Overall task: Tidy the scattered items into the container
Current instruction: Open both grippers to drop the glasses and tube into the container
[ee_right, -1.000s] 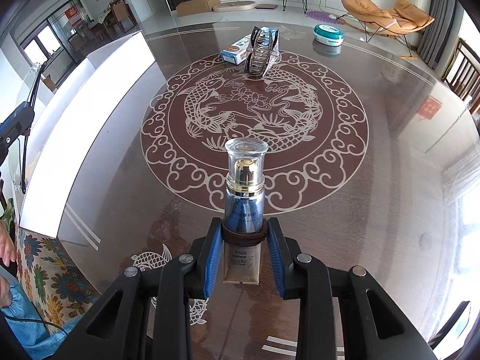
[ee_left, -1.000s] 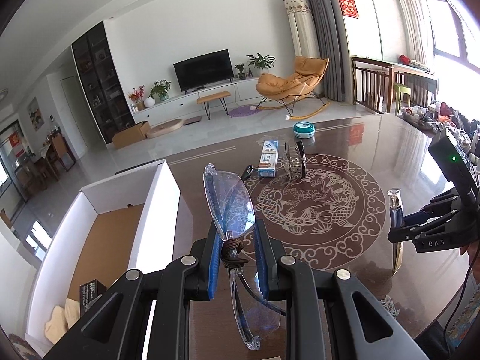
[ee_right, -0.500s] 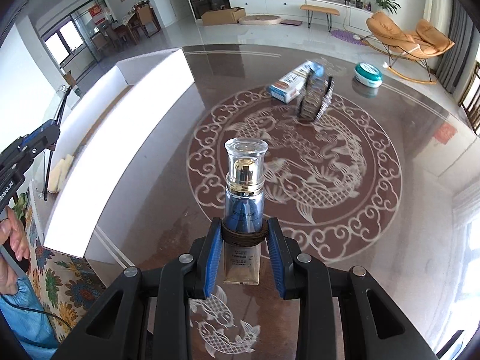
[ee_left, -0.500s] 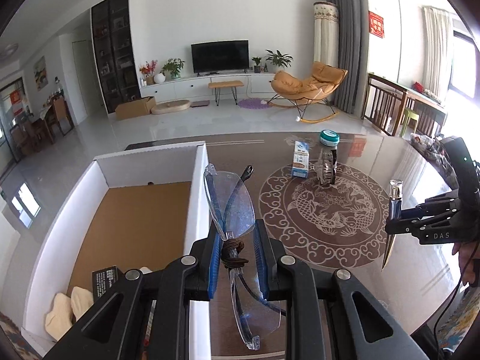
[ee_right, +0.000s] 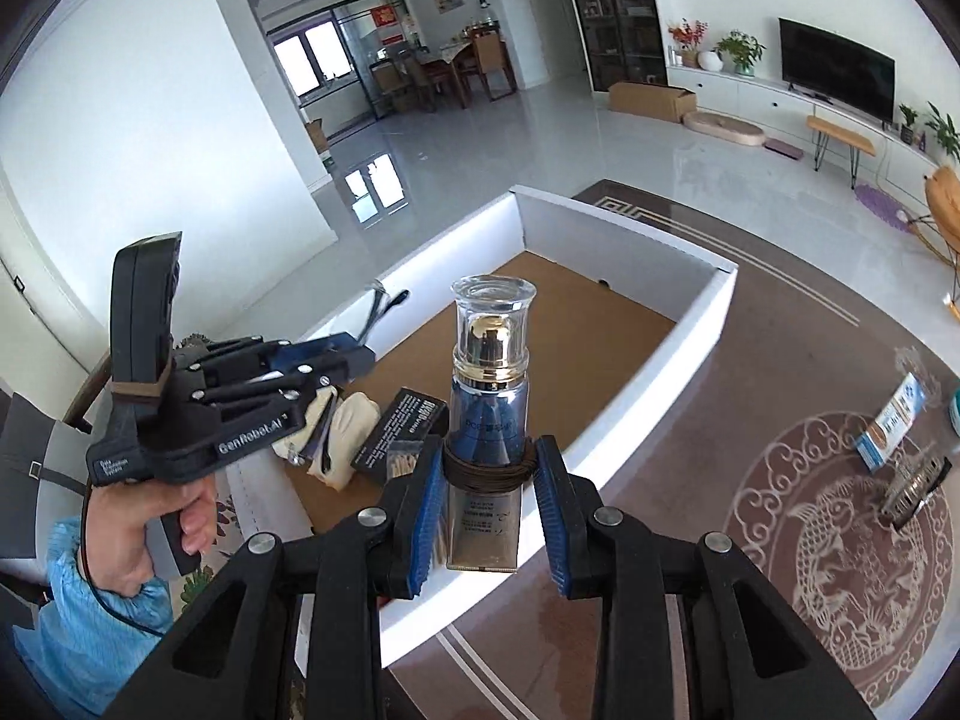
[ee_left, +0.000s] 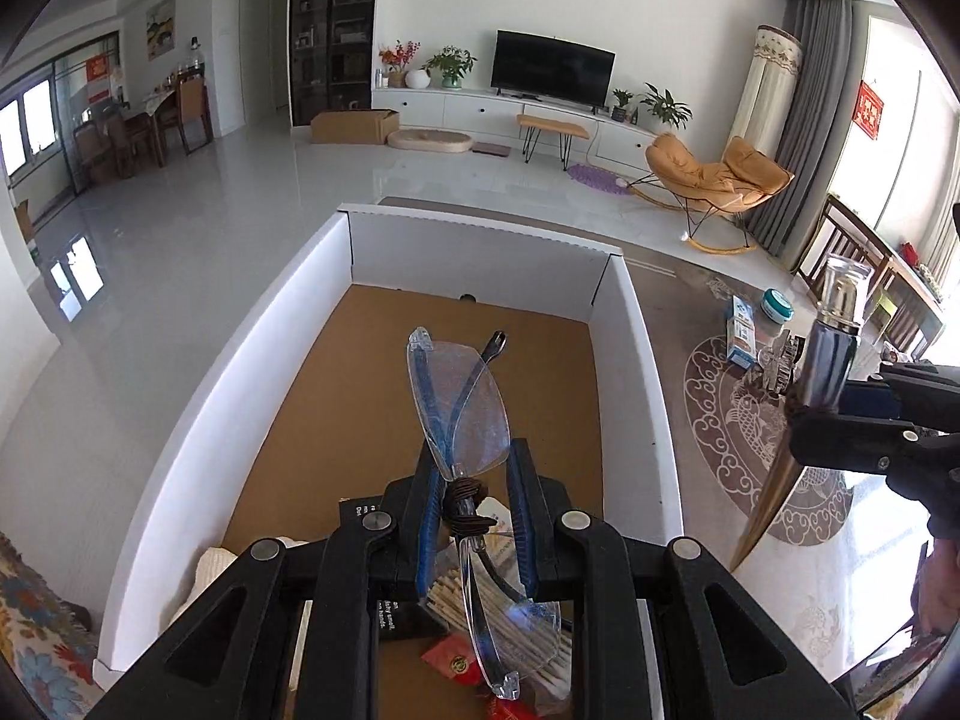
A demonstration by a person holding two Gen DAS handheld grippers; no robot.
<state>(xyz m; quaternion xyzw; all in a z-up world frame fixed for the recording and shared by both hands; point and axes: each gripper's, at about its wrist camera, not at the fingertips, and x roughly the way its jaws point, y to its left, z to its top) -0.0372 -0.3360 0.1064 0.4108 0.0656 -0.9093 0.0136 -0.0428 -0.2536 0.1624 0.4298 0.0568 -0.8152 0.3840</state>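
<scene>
My left gripper [ee_left: 471, 480] is shut on clear safety glasses [ee_left: 462, 414] with blue arms, held above the brown floor of the white cardboard box [ee_left: 636, 396]. My right gripper [ee_right: 489, 480] is shut on a blue and gold cosmetic bottle [ee_right: 489, 420] with a clear cap, held upright over the box's near right wall [ee_right: 660, 384]. The left gripper also shows in the right wrist view [ee_right: 354, 357], and the bottle in the left wrist view [ee_left: 822, 372].
In the box lie a black carton [ee_right: 402, 435], cream gloves [ee_right: 342, 429], cotton swabs and a red packet [ee_left: 450, 660]. On the patterned table [ee_right: 810, 360] remain a blue-white carton [ee_right: 894, 429], a metal clip item [ee_right: 915, 483] and a teal jar [ee_left: 777, 306].
Both grippers have swung left from above the table toward the box. The glasses are now over the box interior and the bottle is at the box's wall.
</scene>
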